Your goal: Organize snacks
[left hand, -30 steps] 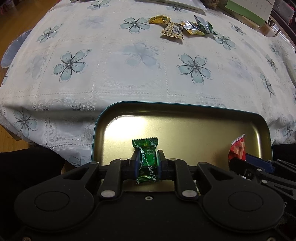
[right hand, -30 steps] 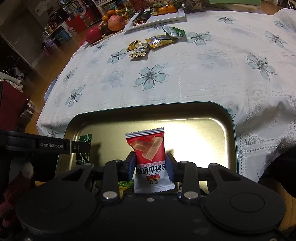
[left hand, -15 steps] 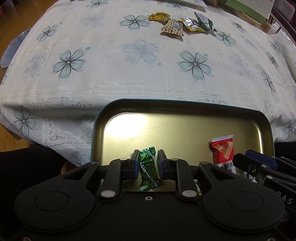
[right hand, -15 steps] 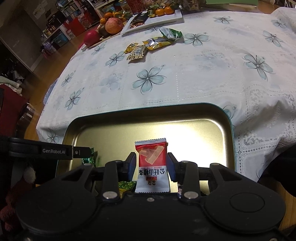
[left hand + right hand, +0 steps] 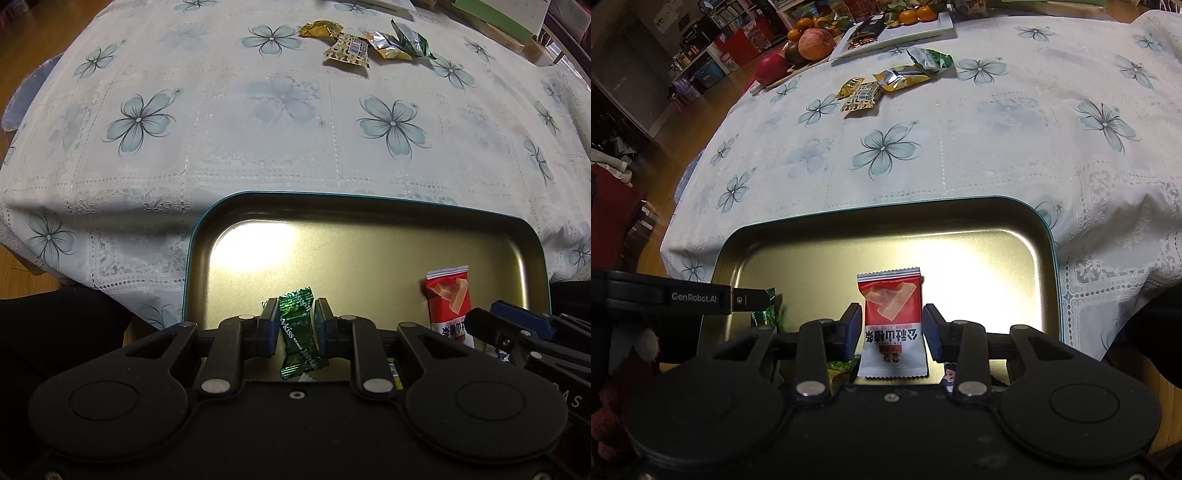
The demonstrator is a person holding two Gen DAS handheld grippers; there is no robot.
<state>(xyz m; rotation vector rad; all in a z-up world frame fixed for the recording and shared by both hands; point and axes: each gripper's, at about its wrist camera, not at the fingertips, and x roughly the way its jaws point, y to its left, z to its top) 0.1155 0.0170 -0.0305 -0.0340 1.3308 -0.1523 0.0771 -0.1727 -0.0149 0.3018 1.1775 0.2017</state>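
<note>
Your left gripper [image 5: 295, 325] has just been easing its jaws apart, and the green candy [image 5: 298, 334] now sits loosely between them: a sliver of gap shows at each pad, so the jaws are parted, not clamped. The candy's long axis runs away from you along the fingers, leaning slightly, one twisted end toward the tray's middle and the other back under the gripper body. It lies at the near edge of the gold tray [image 5: 369, 221].

Your right gripper [image 5: 891, 328] also stands with jaws apart; clear space shows on both sides of the red-and-white packet [image 5: 891, 325] between them. The packet's long axis points straight along the fingers, red end away from you, white printed end toward you, and it too is at the tray's near edge. A few other wrappers peek out beneath both grippers.

Beyond the tray, on the flowered tablecloth [image 5: 221, 147], a small cluster of loose snacks [image 5: 362, 48] waits well apart from it.
</note>
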